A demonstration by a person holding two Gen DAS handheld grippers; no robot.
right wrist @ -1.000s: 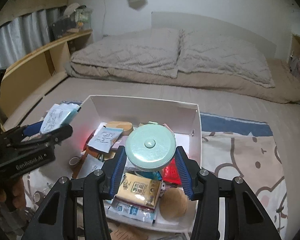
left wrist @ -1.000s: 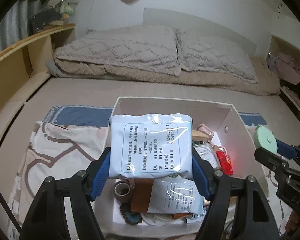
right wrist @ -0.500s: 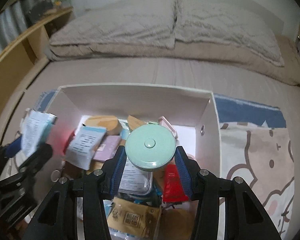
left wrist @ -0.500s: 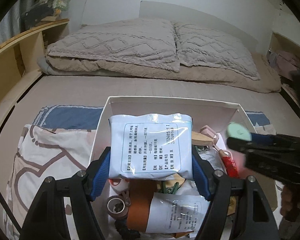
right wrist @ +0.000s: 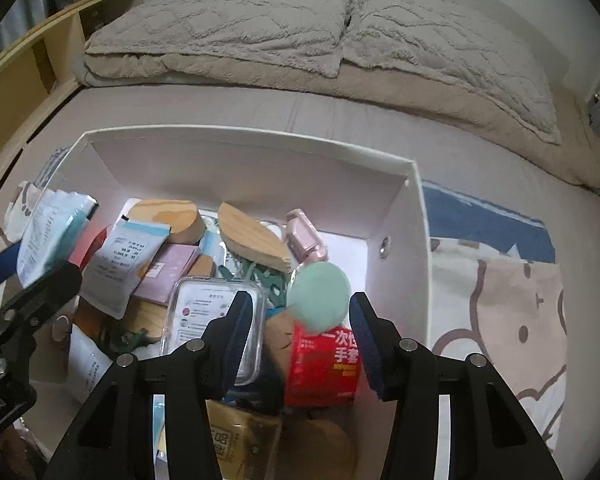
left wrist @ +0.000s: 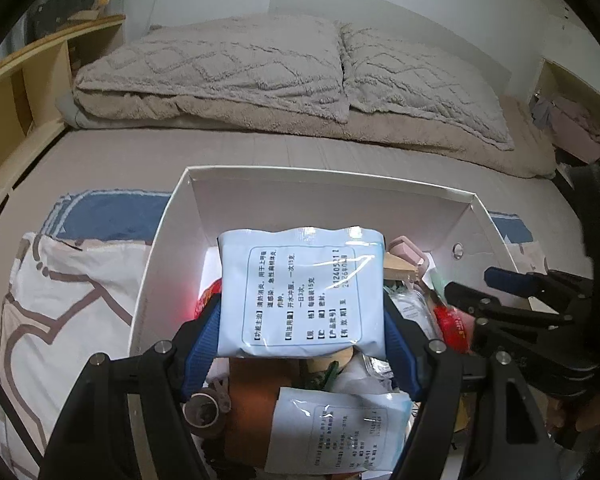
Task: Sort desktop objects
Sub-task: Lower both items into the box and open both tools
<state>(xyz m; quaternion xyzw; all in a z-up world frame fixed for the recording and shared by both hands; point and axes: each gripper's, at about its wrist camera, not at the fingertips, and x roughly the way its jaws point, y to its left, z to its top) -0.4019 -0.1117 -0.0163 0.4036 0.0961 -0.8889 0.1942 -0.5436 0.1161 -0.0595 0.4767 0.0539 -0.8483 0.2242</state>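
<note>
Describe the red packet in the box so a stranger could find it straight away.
On the bed sits an open white box crammed with clutter. Near its right wall, right beside a mint-green disc, lies the red packet: the only item that is bright red with bold white characters.

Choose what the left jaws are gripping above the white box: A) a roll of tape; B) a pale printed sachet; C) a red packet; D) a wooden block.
B: the pale printed sachet sits clamped between the blue pads of the left gripper, above the white box.
</note>
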